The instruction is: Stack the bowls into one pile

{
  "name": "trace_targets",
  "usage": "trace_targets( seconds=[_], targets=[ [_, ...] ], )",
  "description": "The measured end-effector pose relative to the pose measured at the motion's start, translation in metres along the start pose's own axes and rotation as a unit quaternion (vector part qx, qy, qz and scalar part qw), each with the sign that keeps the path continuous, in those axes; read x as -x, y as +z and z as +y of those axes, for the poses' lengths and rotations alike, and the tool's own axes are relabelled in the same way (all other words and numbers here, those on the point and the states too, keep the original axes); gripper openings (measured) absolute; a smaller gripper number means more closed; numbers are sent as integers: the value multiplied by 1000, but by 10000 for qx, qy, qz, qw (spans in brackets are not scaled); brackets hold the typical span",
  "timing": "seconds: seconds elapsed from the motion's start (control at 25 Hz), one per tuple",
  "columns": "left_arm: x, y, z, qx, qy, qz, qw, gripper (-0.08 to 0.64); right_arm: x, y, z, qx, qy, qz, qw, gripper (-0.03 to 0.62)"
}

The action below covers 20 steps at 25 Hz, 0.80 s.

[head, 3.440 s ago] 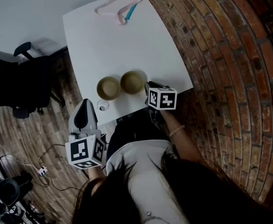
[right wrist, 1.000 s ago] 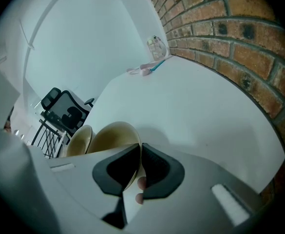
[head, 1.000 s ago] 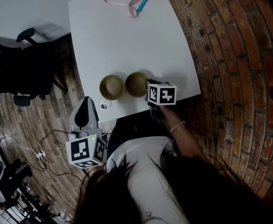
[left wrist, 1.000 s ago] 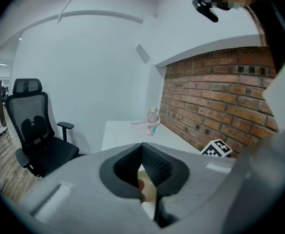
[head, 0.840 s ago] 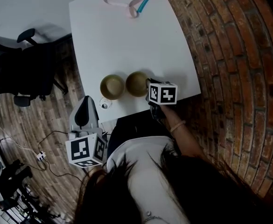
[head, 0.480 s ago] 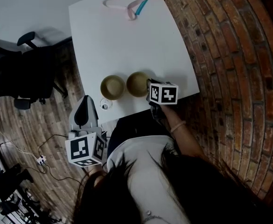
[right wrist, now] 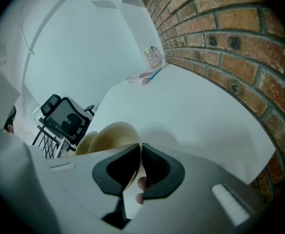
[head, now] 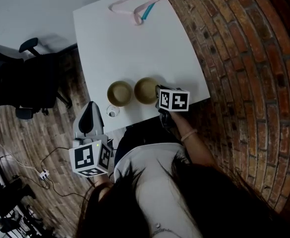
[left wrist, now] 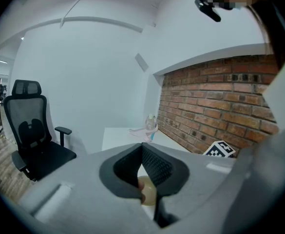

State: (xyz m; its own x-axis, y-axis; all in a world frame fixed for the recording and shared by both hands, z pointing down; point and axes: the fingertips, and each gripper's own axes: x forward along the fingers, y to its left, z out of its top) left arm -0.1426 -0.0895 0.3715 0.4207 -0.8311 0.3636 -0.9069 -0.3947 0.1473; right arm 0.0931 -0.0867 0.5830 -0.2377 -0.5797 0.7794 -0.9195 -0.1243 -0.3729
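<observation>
Right gripper is clenched on the rim of the right bowl, mid-frame near the white table's lower edge. Left bowl sits just beside it. Left gripper is closed and empty, lower left. Lift level, clear the rim, then lower centred into the left bowl.

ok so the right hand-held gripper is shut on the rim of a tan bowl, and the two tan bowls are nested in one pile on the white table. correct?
Not nested. The left tan round bowl and the right tan round bowl sit side by side on the white table, as the head view shows. The rest holds: the right hand-held gripper is shut on the right bowl's rim.
</observation>
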Motion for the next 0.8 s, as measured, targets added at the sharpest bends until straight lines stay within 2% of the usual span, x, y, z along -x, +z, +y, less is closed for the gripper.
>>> trace_targets(
  seconds=[0.8],
  targets=[
    [28,-1,12,142,158,-232,9995,0,15,2,18,8,132,-212,9997,23]
  ],
)
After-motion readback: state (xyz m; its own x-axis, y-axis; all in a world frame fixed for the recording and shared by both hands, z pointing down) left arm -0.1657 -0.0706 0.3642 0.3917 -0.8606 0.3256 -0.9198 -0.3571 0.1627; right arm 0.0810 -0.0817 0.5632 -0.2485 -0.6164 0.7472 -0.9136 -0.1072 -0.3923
